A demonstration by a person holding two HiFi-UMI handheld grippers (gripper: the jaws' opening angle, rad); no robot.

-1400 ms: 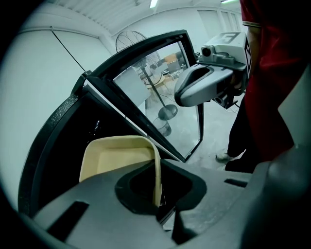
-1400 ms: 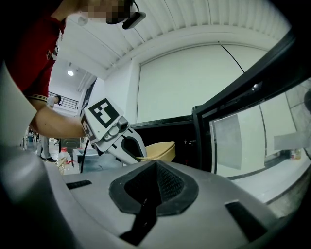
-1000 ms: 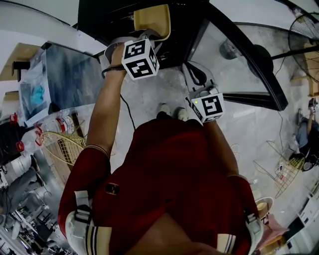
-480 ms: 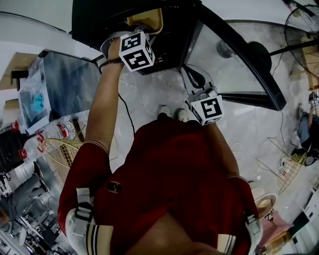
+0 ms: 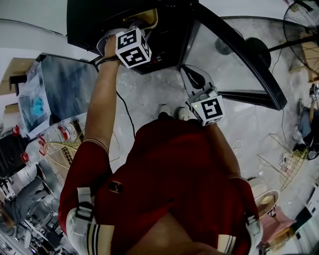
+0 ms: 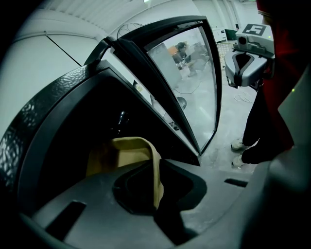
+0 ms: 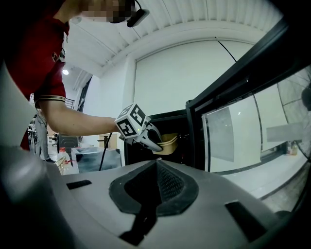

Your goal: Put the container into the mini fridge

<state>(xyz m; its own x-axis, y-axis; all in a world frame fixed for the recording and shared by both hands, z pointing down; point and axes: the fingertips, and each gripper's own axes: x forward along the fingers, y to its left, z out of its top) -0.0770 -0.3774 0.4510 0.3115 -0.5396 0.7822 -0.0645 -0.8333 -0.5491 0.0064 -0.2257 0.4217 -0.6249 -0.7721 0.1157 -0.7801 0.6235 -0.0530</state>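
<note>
A tan container point(image 6: 124, 153) is pinched by its rim in my left gripper point(image 6: 156, 185), which is shut on it. The container sits inside the dark opening of the black mini fridge point(image 6: 73, 121). From the head view, the left gripper point(image 5: 135, 27) reaches into the fridge point(image 5: 94, 17) and only the container's rim point(image 5: 148, 15) shows. The glass door point(image 5: 234, 55) stands swung open to the right. My right gripper point(image 7: 158, 187) is shut with nothing in it, held back from the fridge point(image 7: 160, 126), and looks at the container point(image 7: 170, 143).
A grey-topped cabinet point(image 5: 70, 79) stands left of the fridge, with a wire basket point(image 5: 62, 147) and bottles point(image 5: 62, 132) beside it. A cable point(image 5: 127, 112) runs over the floor. The person's shoes point(image 5: 172, 112) stand before the fridge. A fan point(image 5: 301, 20) is far right.
My left gripper has carried the container up and deeper into the fridge opening. The right gripper has stayed in place.
</note>
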